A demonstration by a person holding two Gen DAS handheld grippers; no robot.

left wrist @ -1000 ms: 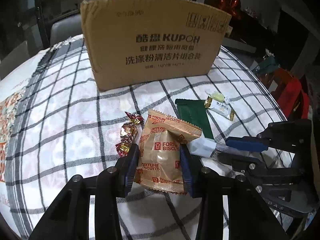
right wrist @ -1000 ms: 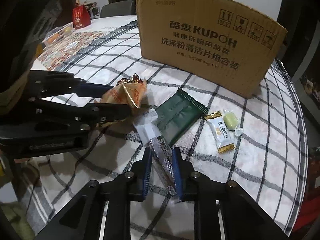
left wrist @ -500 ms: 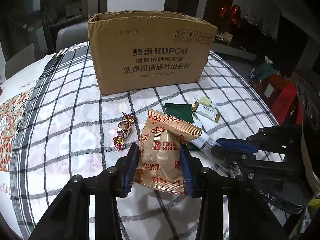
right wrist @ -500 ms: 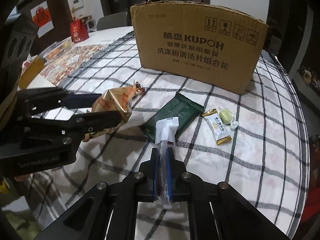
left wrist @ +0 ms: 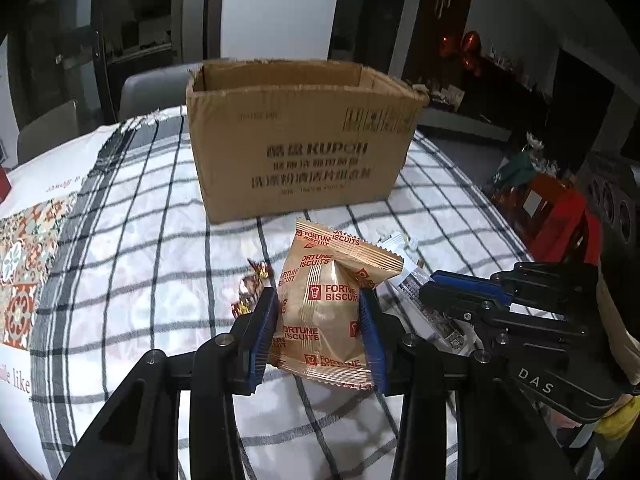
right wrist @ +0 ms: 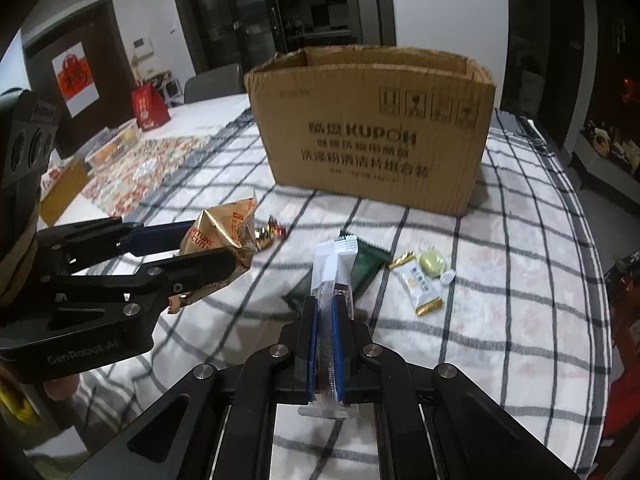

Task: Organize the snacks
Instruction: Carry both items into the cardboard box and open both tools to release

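Left gripper (left wrist: 319,332): I have its ribbed blue pads pressed on both sides of the fortune biscuit packet (left wrist: 330,300), a puffy, crinkled gold foil pillow with red print and saw-tooth sealed ends, held clear of the cloth.
Right gripper (right wrist: 327,350): I see its jaws pinched nearly together on the white sachet (right wrist: 332,280), a slim, flat, stiff plastic strip with a crimped top edge, standing upright out of the pads.
Cardboard box (right wrist: 372,136): brown corrugated, open top, dark printed lettering on the front wall; it sits beyond both held packets at the far side of the table.
Tablecloth (right wrist: 520,320): soft, slightly wrinkled white fabric with a dark grid check.
Green packet (right wrist: 366,266): flat, matte, dark green with zigzag end, lying on the cloth just behind the white sachet.
Small gold-ended packet (right wrist: 420,284): glossy white with gold twists, lying right of the green one.
Pale green candy (right wrist: 432,262): rounded, clear-wrapped, touching that packet.
Foil candies (right wrist: 270,234): shiny red-gold twists near the left gripper's packet.
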